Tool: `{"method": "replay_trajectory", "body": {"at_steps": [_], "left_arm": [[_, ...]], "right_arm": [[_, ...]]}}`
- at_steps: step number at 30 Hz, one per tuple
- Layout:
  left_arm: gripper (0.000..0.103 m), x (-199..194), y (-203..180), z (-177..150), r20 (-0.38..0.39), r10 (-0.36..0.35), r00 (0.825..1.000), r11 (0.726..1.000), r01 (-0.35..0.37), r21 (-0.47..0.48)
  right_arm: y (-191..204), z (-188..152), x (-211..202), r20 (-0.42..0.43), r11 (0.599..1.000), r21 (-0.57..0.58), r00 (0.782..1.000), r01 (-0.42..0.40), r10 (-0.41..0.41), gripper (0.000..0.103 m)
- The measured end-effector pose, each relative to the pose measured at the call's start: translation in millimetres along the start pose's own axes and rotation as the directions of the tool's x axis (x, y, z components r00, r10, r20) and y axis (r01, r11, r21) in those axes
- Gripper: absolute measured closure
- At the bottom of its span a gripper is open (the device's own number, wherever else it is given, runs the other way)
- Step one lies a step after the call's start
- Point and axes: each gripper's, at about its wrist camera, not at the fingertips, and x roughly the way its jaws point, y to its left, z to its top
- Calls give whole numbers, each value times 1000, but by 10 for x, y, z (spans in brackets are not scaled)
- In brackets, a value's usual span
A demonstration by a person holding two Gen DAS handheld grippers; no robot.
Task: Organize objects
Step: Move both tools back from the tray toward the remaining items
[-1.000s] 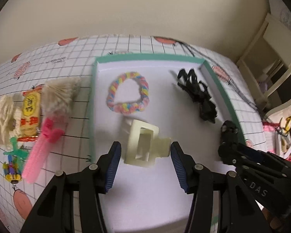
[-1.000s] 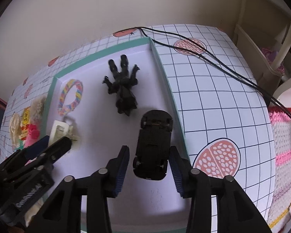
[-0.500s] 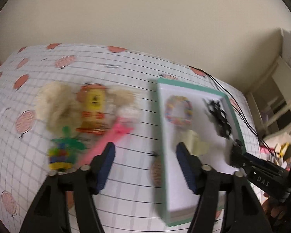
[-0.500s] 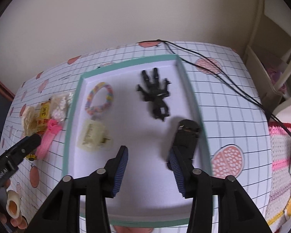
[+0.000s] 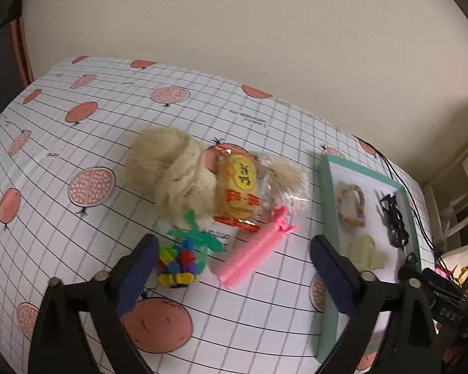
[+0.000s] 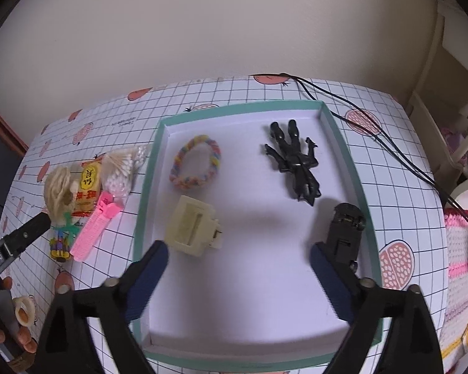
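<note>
While both grippers stand wide with nothing between their pads, each camera takes in a different half of the table point(image 6: 374, 118).

From the right wrist, the tray point(image 6: 146, 168) fills the middle of the frame, with the right gripper point(image 6: 238, 263) over its near end. Four things lie inside the tray: a braided band point(image 6: 195, 162) toward the far left corner, a cream clip point(image 6: 192, 226) just nearer than the band, a black figure point(image 6: 294, 163) toward the far right, and a black toy car point(image 6: 346, 232) close against the tray's right wall. Only this view shows the car plainly, along with the two black cables point(image 6: 374, 134) running across the table to the right of the tray. One jaw of the left gripper point(image 6: 17, 238) enters left of the tray, with fingers point(image 6: 25, 339) visible below it.

From the left wrist, the unsorted heap left of the tray point(image 5: 324, 205) is seen close: a ball of twine point(image 5: 171, 174), touching it a yellow packet point(image 5: 238, 191), then a bag of toothpicks and swabs point(image 5: 284, 184) nearest the tray. Nearer the camera lie a bright bead toy point(image 5: 184, 257) with a green top and a pink comb clip point(image 5: 255, 252). The left gripper point(image 5: 231, 269) hovers above these two, apart from both. Here the tray is seen edge-on and blurred; the band point(image 5: 351, 205), clip point(image 5: 366, 251) and figure point(image 5: 394, 221) show, but the car is hidden behind part of the right gripper point(image 5: 436, 283).
</note>
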Motion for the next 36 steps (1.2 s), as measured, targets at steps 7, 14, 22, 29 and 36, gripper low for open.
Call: {"method": "replay_trajectory", "body": {"at_steps": [7,14,22,29,36], "left_arm": [[0,-50,162,21,10,12,1000,999,-11,-39],[0,-98,327,42,19,14,1000,997,-13,-77],[0,-155,518,57,17,10,1000,994,-9,-113],[0,-256,731,95,56,34,998,990,-26,-138],[0,-250,934,111,45,35,998,982,-26,-184]], "right_arm": [[97,14,-6,18,1000,4,1000,7,-7,0],[239,27,-17,22,1000,-5,1000,2,-2,0],[596,36,-54,32,998,-58,999,-33,34,0],[1000,19,-84,44,990,-117,996,-78,83,0],[1411,-14,27,33,979,-159,990,-129,136,0]]}}
